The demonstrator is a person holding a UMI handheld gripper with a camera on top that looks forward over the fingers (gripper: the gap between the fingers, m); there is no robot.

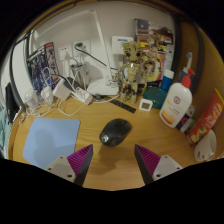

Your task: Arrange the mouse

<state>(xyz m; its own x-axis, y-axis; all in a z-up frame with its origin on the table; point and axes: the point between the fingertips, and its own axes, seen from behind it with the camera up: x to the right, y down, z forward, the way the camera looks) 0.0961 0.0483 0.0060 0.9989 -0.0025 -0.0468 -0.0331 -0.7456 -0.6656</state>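
The claw (114, 160) is hanging low over the desk (100, 115) with its two fingers standing well apart, nothing clamped between them. Each finger is showing a purple pad (79, 158) on its inner face, and bare wood is lying in the gap between the pads.

Just ahead of the fingers, roughly on the line between them, the mouse (116, 131) is sitting on the wooden desk. It is dark and rounded, resting on its own and apart from both fingertips.

Beside the mouse, ahead of the left finger, a pale blue mat (51, 140) is lying flat on the desk; the mouse is sitting off it, near its edge but not on it.

Beyond the mouse, a small white cube-like item (146, 103) is standing on the desk, and a dark flat bar (123, 104) is lying just beside it. Farther back, a tangle of white plugs and cables (75, 92) is crowding the rear of the desk, with a cluttered stand of small packaged things (142, 62) rising next to it.

Off to the right, a white bottle with a red cap (177, 100) is standing upright, and a red-and-orange cylindrical can (207, 118) is leaning beside it.
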